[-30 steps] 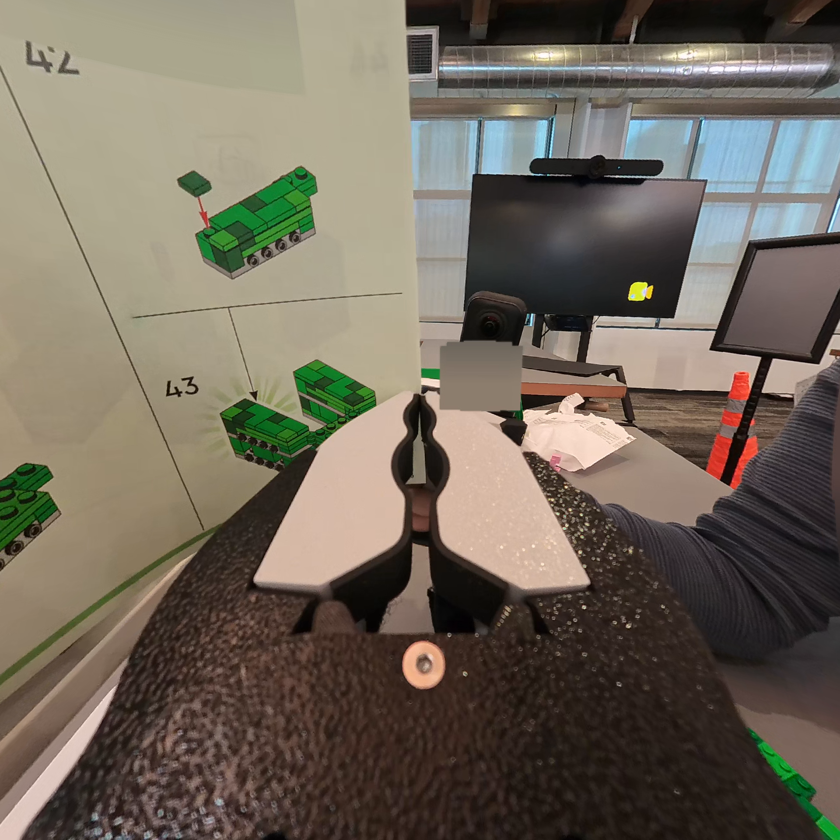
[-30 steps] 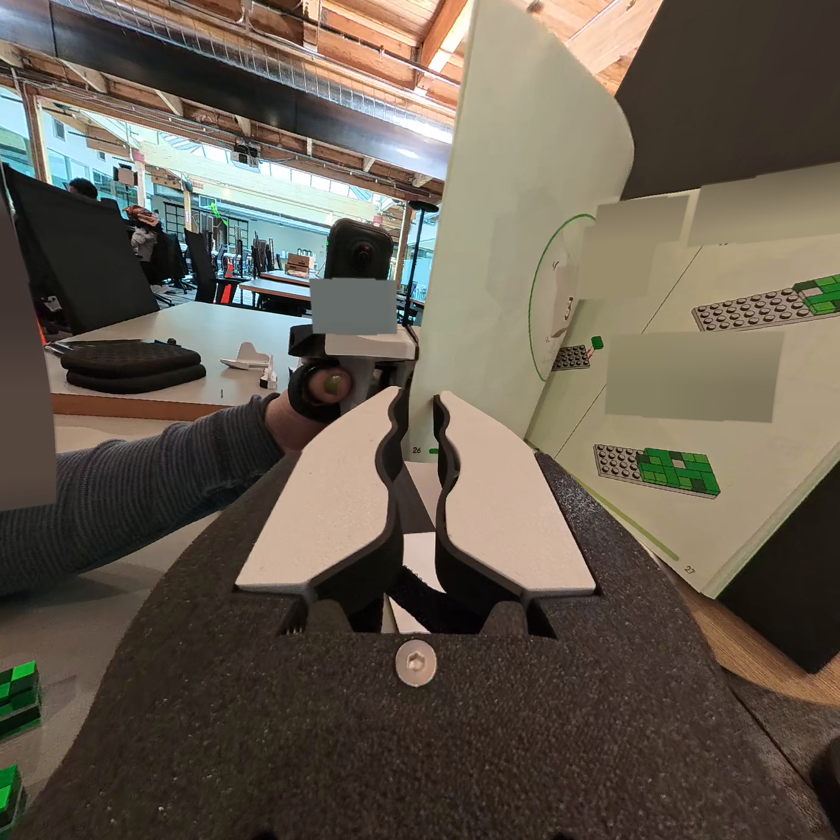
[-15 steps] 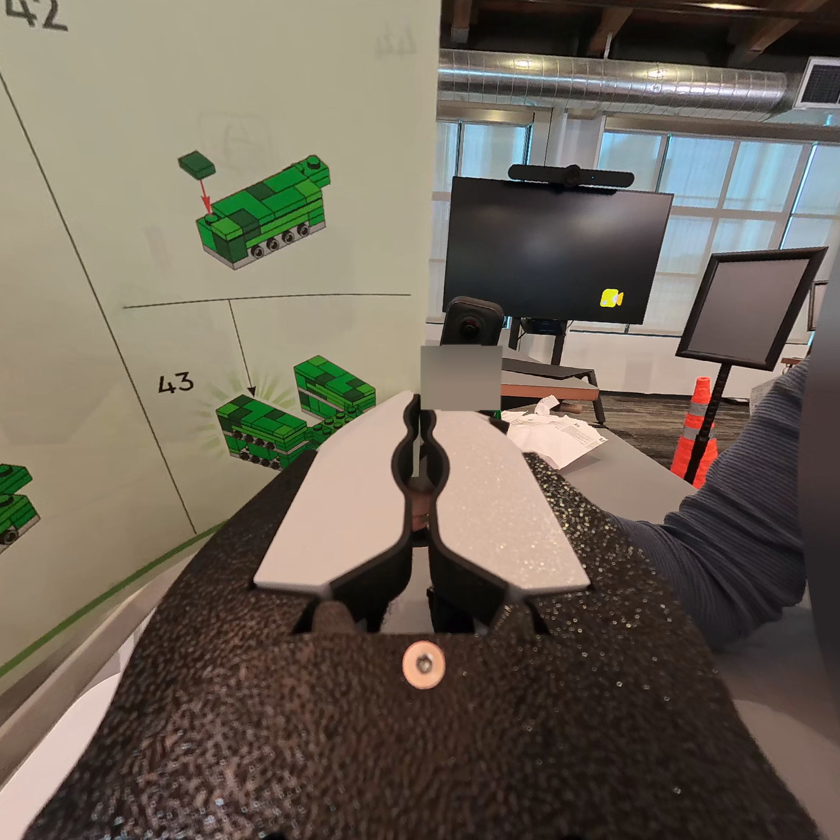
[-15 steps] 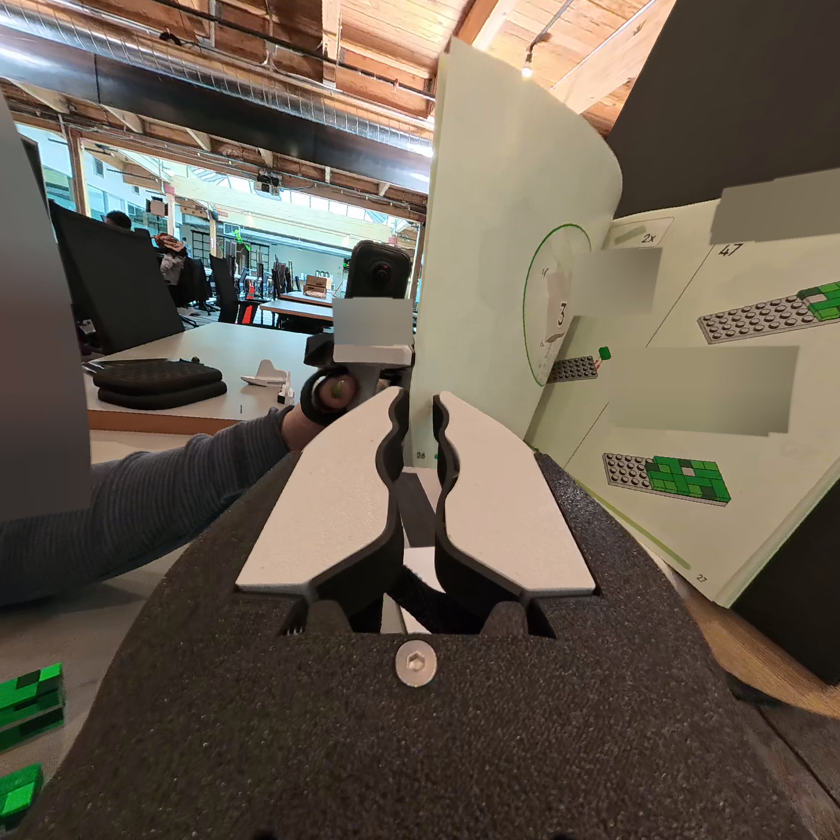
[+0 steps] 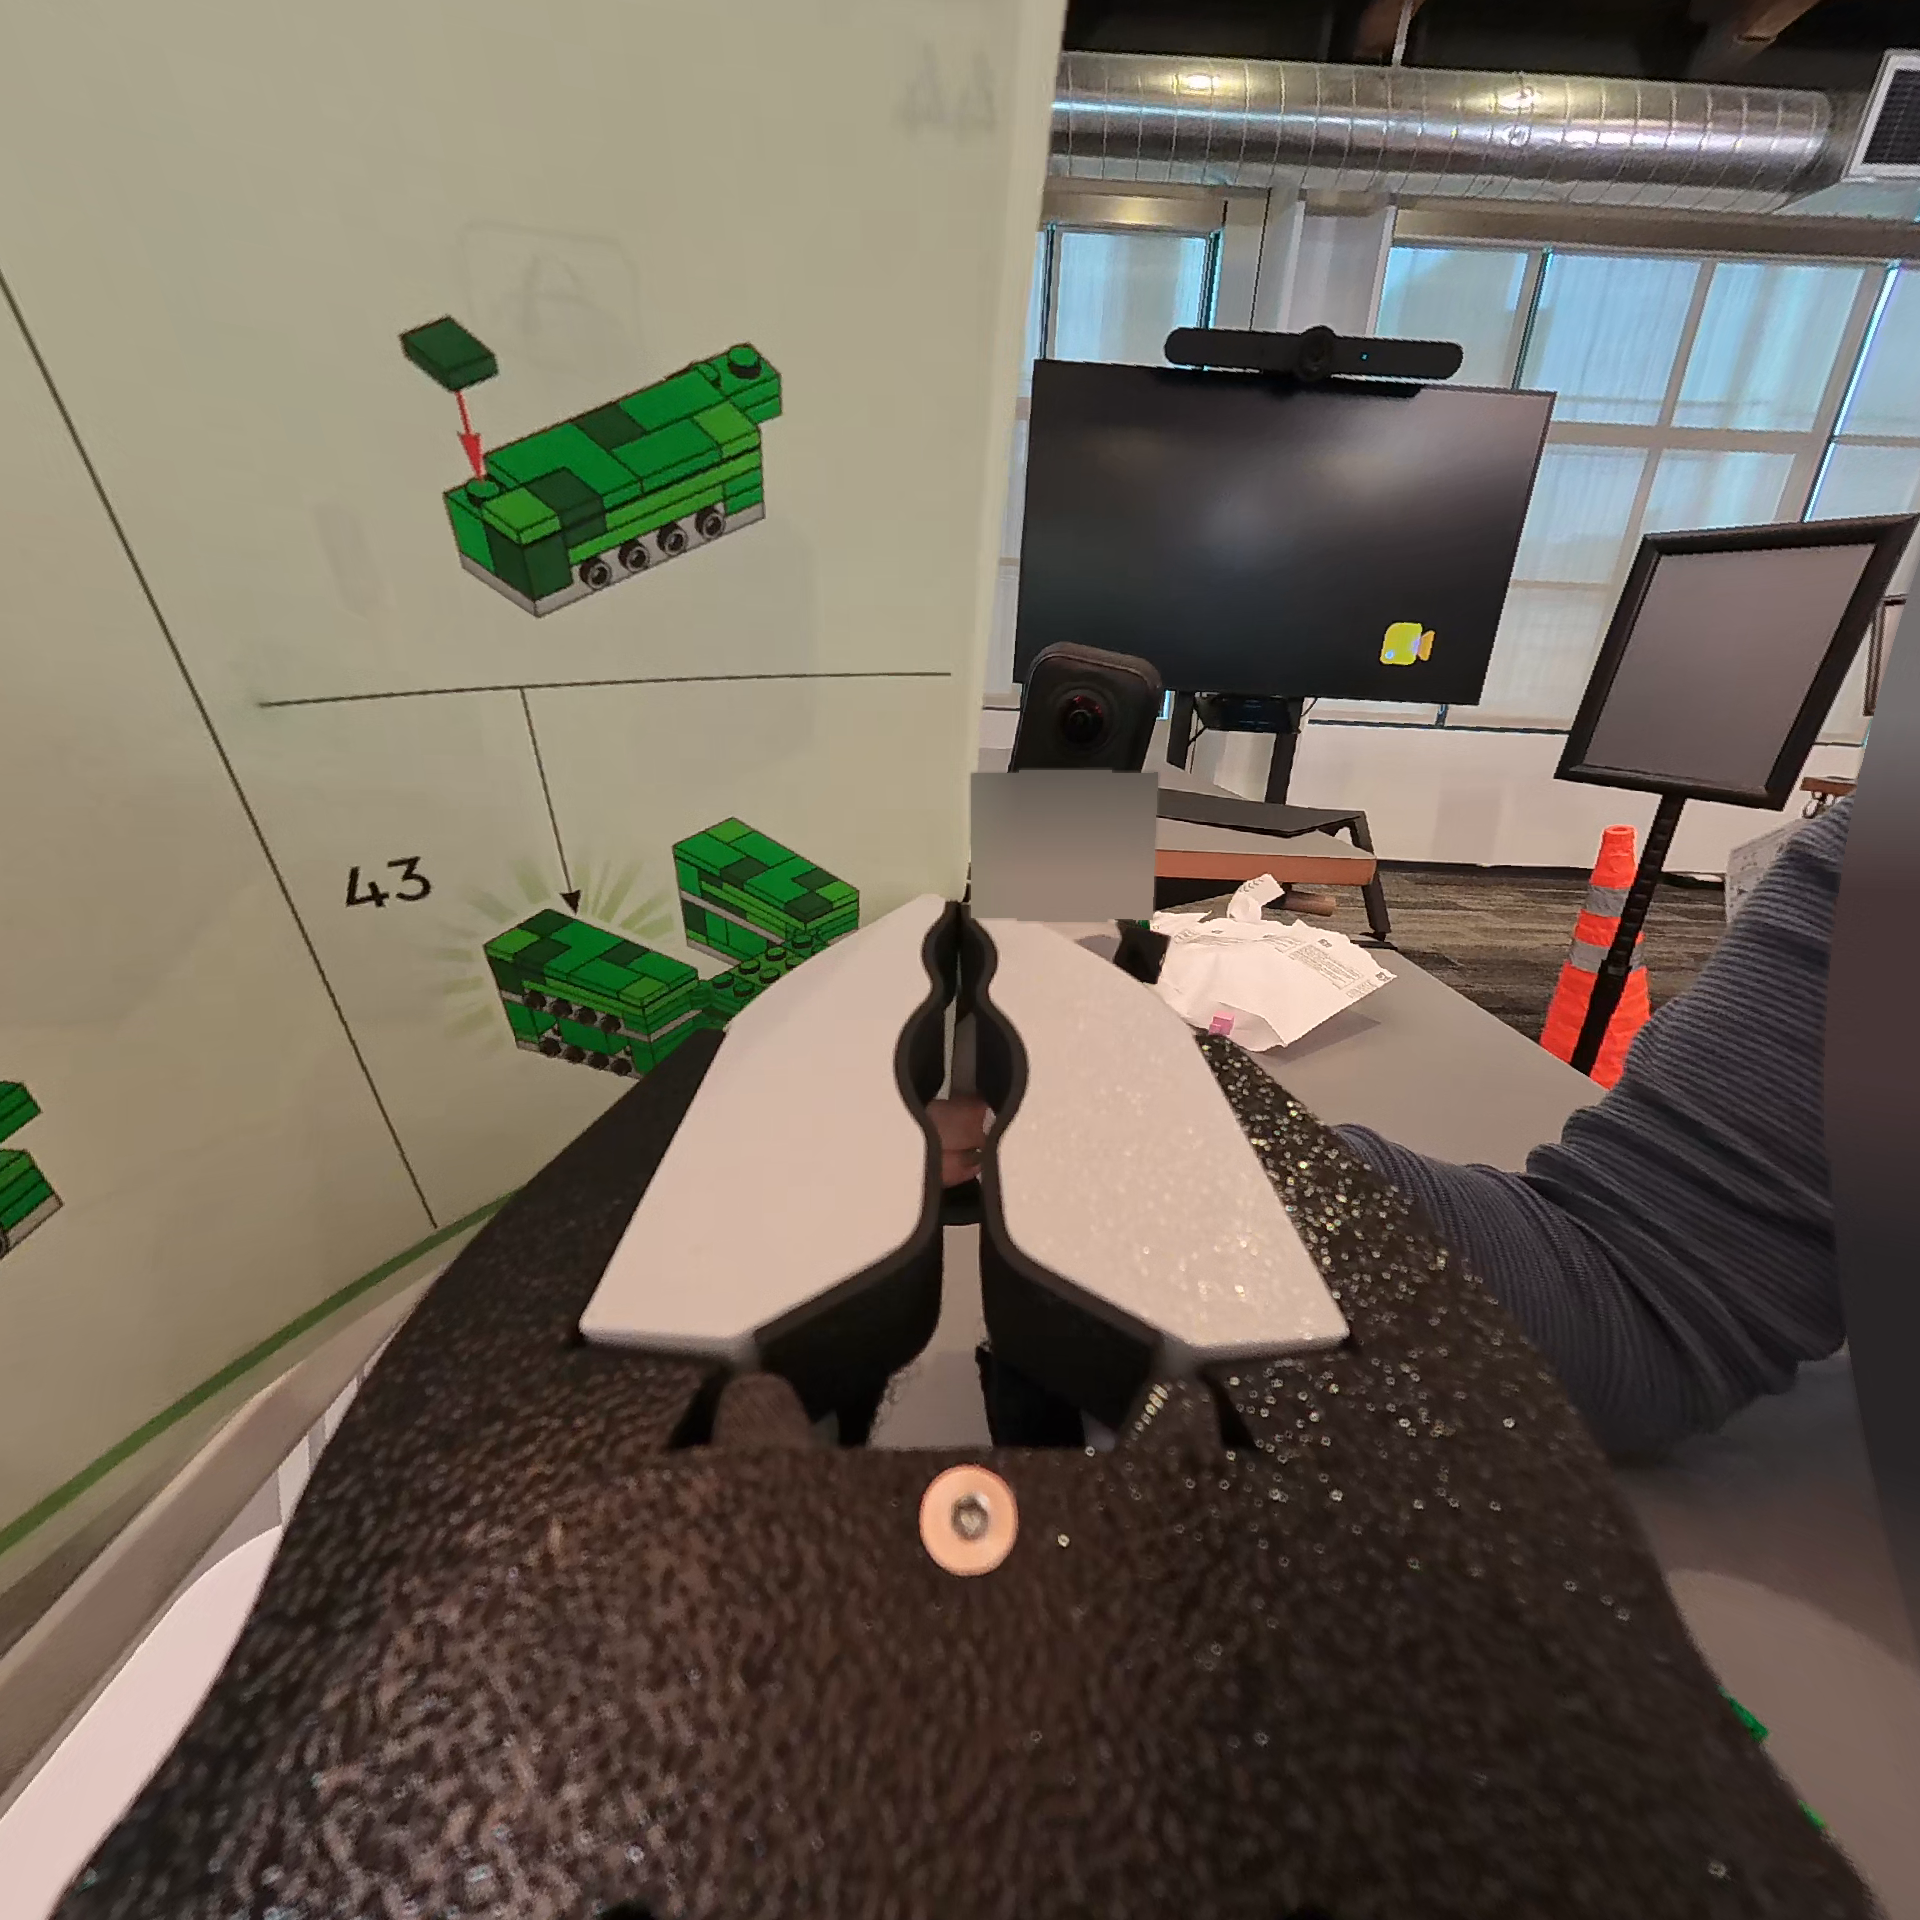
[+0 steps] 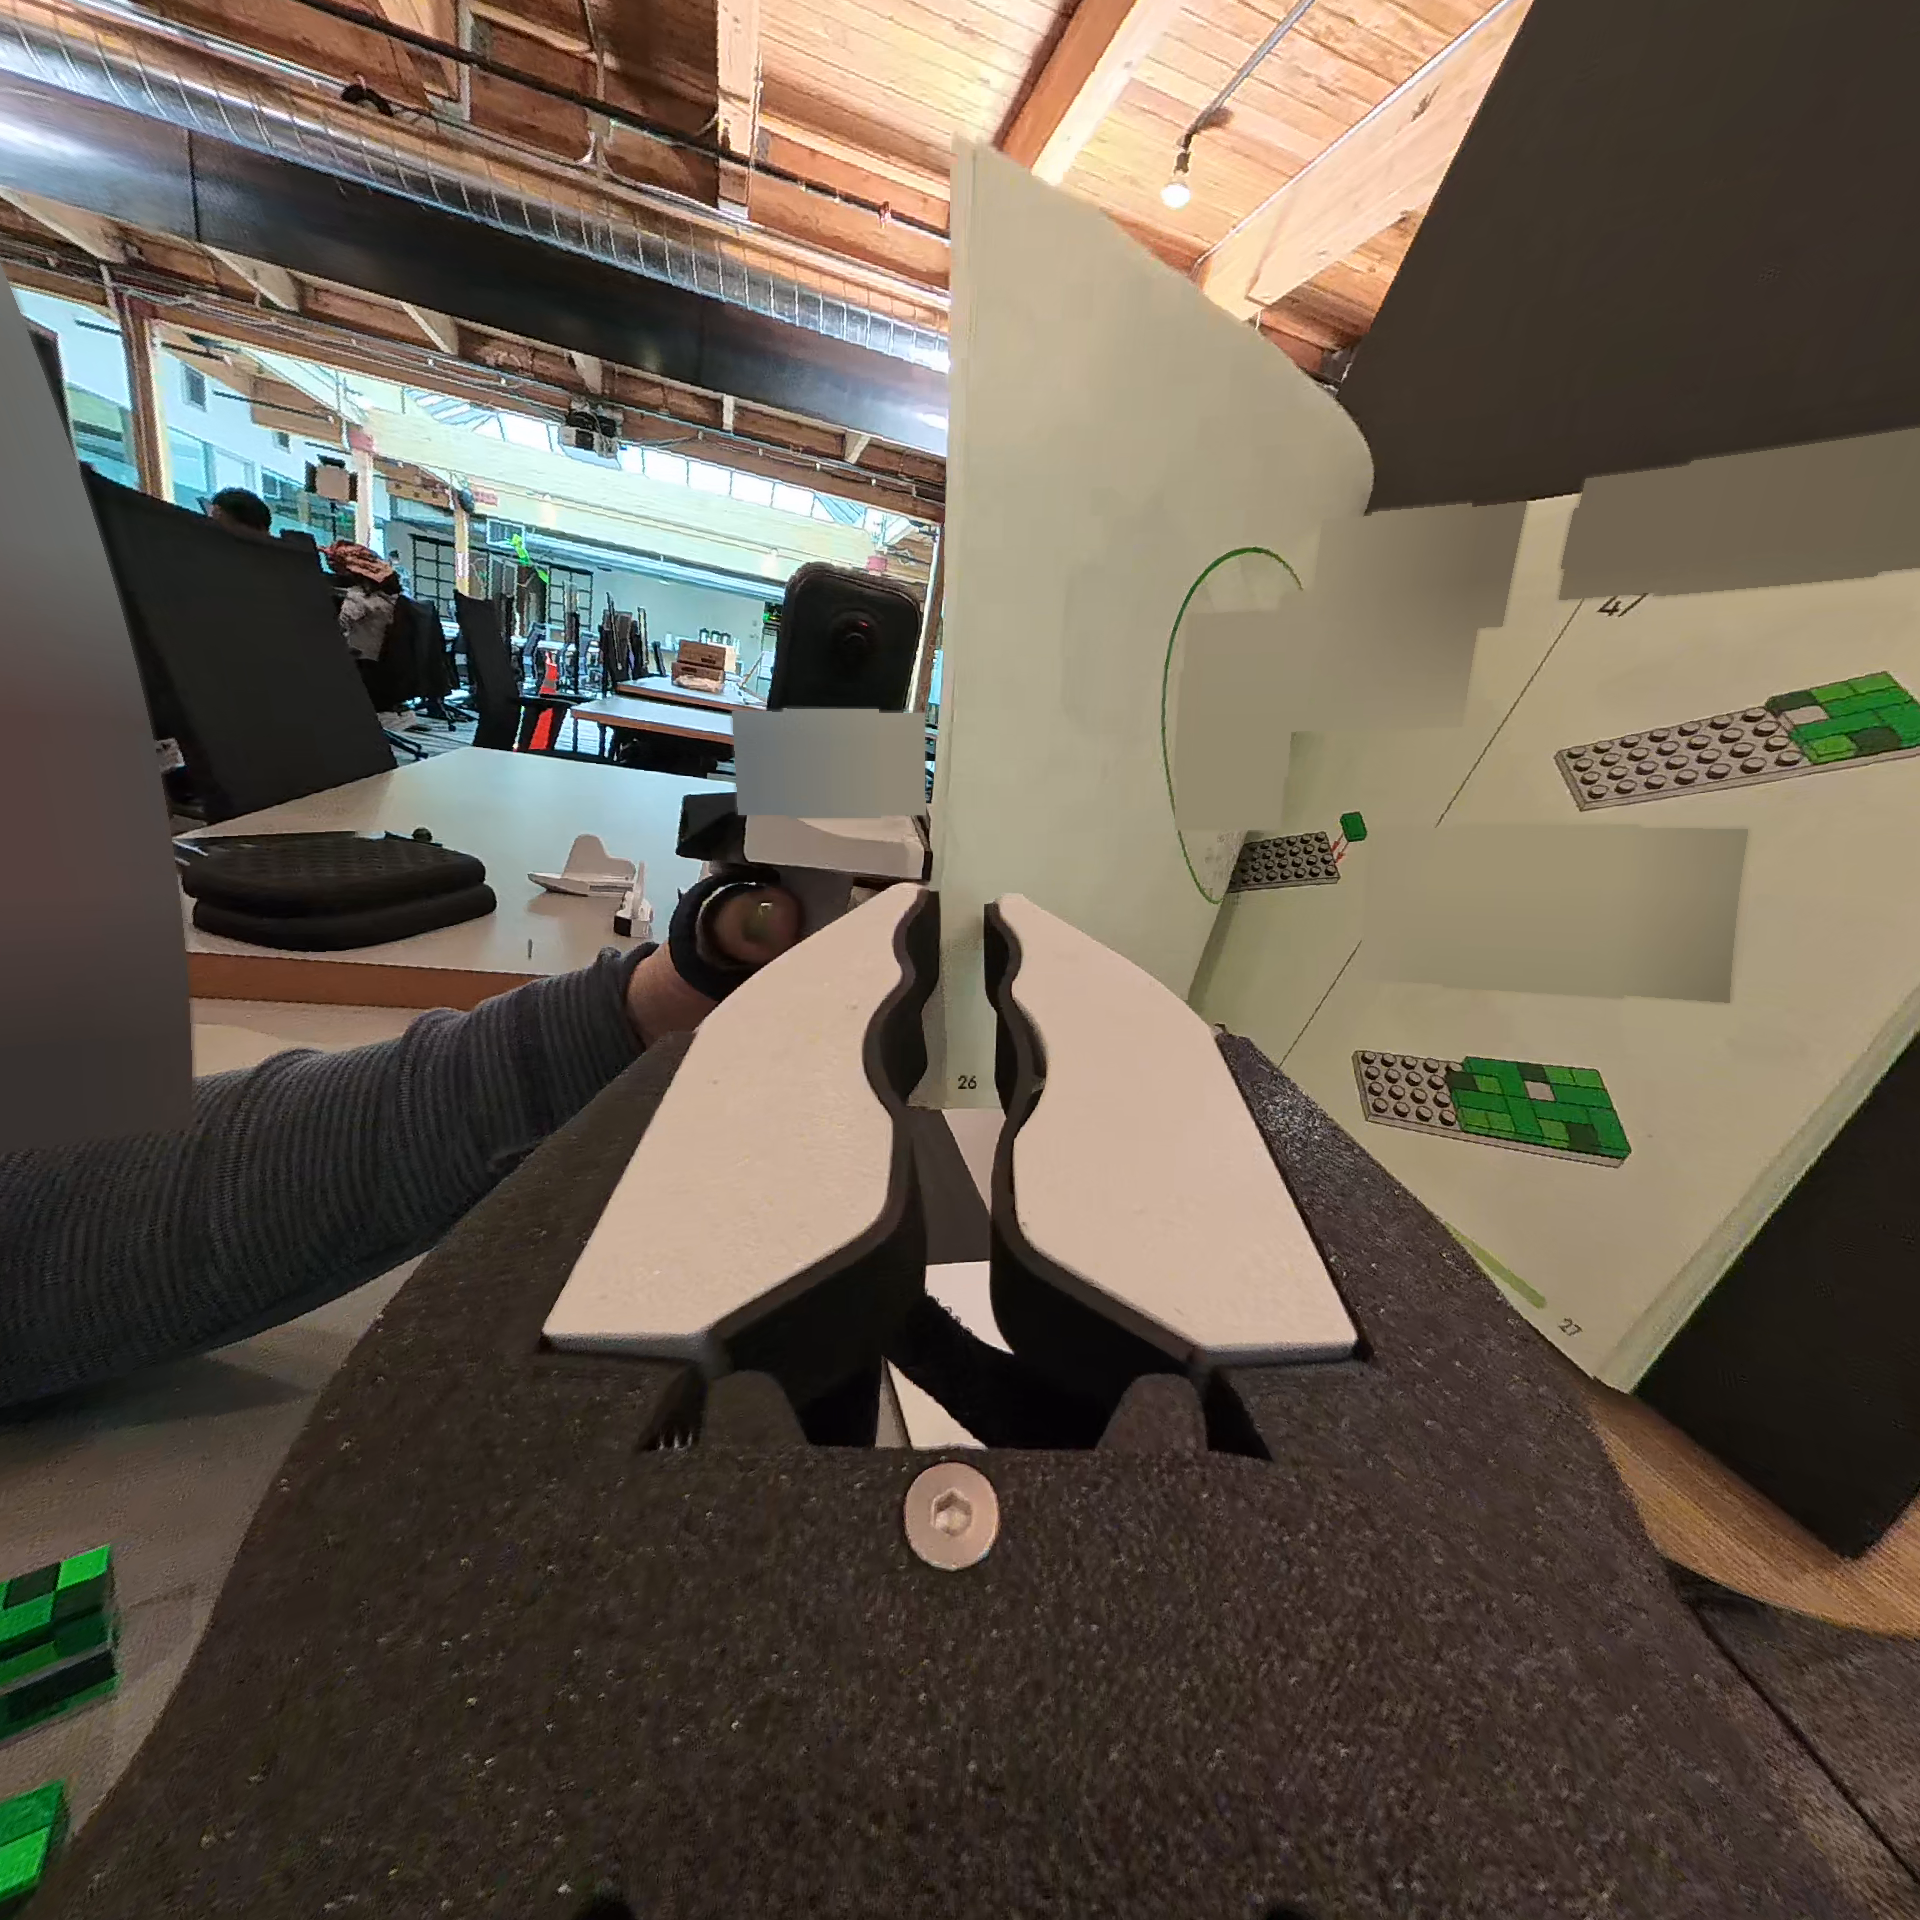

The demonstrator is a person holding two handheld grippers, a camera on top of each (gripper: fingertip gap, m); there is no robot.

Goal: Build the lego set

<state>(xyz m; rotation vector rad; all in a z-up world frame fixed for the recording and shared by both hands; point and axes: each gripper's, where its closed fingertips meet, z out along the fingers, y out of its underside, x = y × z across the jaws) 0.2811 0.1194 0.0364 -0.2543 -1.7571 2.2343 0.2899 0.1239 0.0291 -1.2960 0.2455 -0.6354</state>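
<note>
Lego booklet page (image 5: 540, 520) upright, pinched in left claw (image 5: 961, 920); right claw (image 6: 954, 914) narrowly parted around its edge.

The left claw (image 5: 961, 920) is pressed together on the edge of one page (image 5: 623, 416) of the instruction booklet, which stands upright and fills the left side. The page carries drawings of green brick models. Just behind the tips, the right claw (image 5: 1081, 790) faces this way with its camera on top. A blue ribbed sleeve (image 5: 1683, 1195) comes in from the right over the grey desk (image 5: 1434, 1081). Crumpled white bags (image 5: 1268, 966) lie further back on it.
</note>
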